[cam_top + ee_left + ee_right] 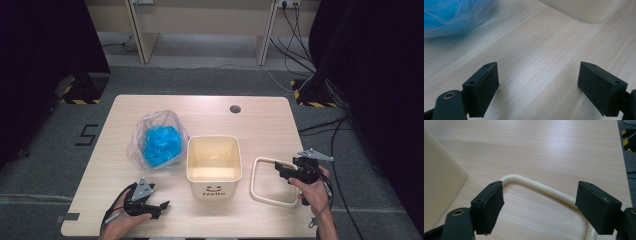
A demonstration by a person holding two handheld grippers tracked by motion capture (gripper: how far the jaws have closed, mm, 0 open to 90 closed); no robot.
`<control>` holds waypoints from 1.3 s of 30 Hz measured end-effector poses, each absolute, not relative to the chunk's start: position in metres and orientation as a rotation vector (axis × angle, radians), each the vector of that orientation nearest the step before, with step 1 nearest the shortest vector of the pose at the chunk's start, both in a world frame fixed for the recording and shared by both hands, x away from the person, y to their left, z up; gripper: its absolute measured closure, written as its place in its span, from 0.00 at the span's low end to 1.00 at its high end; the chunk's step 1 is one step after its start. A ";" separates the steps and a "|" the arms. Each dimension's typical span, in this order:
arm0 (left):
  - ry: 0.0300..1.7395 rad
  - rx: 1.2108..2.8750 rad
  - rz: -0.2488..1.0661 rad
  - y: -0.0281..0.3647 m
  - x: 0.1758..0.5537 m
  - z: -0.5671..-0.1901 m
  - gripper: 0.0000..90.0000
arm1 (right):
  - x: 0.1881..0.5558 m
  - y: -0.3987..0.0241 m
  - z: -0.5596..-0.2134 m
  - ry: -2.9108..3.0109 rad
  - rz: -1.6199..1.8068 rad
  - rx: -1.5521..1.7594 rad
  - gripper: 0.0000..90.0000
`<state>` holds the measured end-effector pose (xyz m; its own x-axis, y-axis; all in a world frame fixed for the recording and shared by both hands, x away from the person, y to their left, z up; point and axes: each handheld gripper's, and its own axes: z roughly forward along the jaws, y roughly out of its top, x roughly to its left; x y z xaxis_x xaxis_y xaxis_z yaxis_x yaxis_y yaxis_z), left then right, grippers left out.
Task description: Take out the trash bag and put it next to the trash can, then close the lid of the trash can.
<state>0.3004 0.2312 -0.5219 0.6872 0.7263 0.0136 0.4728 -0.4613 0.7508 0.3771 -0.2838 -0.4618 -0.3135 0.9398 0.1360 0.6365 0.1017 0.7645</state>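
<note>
Our right gripper hangs over the near right part of the desk with its jaws spread wide, pinching nothing. In the right gripper view a far stretch of the cream ring frame runs between the two jaws and beneath them, with the pads clear of it. In the high view that ring frame, a rounded square, lies flat on the desk just right of the cream bin, which stands open at the middle near edge with a smiling face and a word on its near wall. Our left gripper sits low at the near left, its jaws likewise spread over bare wood. A clear bag with blue stuff inside lies just left of the bin.
</note>
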 end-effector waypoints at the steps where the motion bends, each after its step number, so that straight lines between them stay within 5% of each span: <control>1: 0.919 2.139 0.426 0.232 0.301 -0.522 0.18 | 0.376 -0.286 -0.464 2.000 1.059 1.547 0.24; 39: 0.959 2.128 0.401 0.233 0.308 -0.523 0.14 | 0.371 -0.317 -0.497 1.986 0.893 1.633 0.42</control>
<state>0.3083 0.2332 -0.5234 0.6695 0.7425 -0.0222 0.5060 -0.4339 0.7455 0.3714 -0.3169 -0.4971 -0.2241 0.9714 0.0792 0.7039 0.1051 0.7025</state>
